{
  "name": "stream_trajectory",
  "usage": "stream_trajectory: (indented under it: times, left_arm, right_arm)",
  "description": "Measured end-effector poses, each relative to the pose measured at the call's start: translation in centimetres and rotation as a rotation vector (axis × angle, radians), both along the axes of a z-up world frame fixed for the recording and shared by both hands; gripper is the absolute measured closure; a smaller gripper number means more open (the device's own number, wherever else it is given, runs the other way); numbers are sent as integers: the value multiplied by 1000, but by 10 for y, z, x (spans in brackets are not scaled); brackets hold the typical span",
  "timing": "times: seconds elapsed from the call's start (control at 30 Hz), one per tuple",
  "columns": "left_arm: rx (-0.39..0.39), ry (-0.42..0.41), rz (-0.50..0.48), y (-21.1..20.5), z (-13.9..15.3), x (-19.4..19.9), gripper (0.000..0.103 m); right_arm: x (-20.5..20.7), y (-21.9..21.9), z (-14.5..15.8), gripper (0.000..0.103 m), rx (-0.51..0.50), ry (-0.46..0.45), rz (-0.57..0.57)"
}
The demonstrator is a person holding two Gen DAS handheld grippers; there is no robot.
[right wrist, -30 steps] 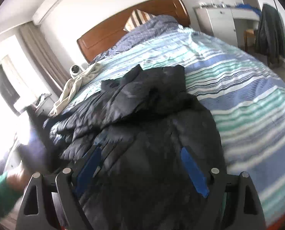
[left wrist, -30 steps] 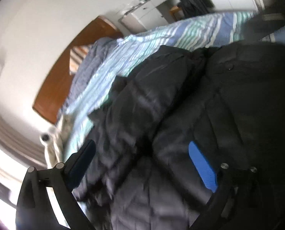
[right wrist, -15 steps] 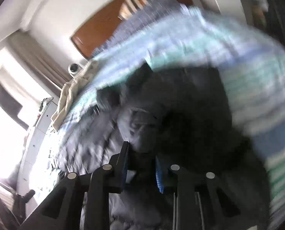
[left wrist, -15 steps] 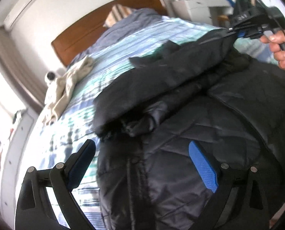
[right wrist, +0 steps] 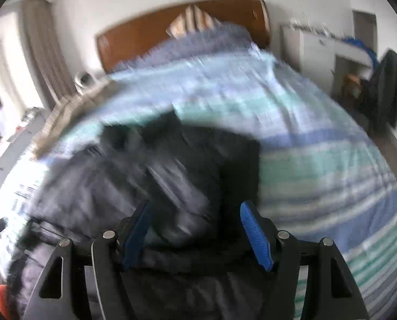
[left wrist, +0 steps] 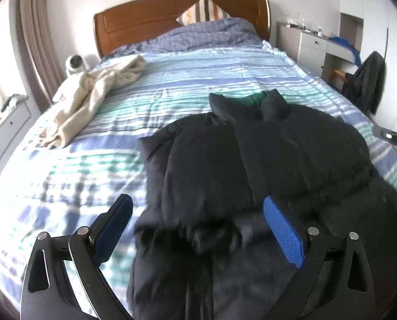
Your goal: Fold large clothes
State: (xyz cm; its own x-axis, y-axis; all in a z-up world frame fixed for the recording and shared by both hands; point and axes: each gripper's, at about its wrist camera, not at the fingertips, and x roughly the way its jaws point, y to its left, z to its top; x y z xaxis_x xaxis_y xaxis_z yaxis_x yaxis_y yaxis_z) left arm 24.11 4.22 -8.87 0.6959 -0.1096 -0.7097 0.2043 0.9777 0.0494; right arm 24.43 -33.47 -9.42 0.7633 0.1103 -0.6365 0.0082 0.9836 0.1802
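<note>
A large black padded jacket [left wrist: 265, 165] lies on the striped bed, collar toward the headboard, its sides folded in over the middle. My left gripper [left wrist: 198, 218] is open and empty, hovering over the jacket's near left part. In the blurred right wrist view the jacket [right wrist: 171, 176] fills the lower middle. My right gripper [right wrist: 195, 229] is open, its blue pads apart over the jacket's right side, holding nothing. A bit of the right gripper's body [left wrist: 393, 137] shows at the right edge of the left wrist view.
The bed [left wrist: 198, 74] has a blue-green striped cover and a wooden headboard [left wrist: 171, 13]. A beige garment [left wrist: 91, 93] lies at the far left of the bed. A white cabinet [left wrist: 313, 45] and a chair with dark clothing [left wrist: 369, 82] stand at the right.
My right gripper was shut on the jacket's fabric half a second ago and has now opened and let go. The lifted flap now lies on the jacket. Both views swung to face the headboard.
</note>
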Motion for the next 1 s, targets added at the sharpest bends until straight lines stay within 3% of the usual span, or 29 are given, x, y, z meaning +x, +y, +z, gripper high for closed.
stream_trajectory:
  times: [0.1,0.17,0.27,0.3,0.43,0.53,0.7,0.8,0.9,1.0]
  left_arm:
    - [-2,57,8,-9,-27,39,30]
    - [14,109,23,-13,-54,55,34]
    - [-5,143,15,-11,-93,60,32]
    - [-20,144,25,-10,-99,60,32]
    - [-12,153,24,-12,-100,59,32]
    - [-12,185,18,-10,-82,59,32]
    - [-140,118,30,-5,-41,73,26]
    - [-134,136,46,-11,-53,96,26]
    - [-102,222,55,-15,-101,114,23]
    - [-104,219,71,-16,-106,115,23]
  right_arm:
    - [27,20,-2,33,-3,-2,70]
    - [47,24,-26,33,24,72,81]
    - [69,19,-83,35,50,229,68]
    - [68,18,-92,35,54,232,64]
    - [69,24,-101,35,37,227,52]
    - [70,20,-103,35,47,227,56]
    - [68,20,-109,35,65,203,49]
    - [69,22,-110,35,62,196,46]
    - [68,20,-110,35,72,191,48]
    - [65,19,-110,35,62,188,48]
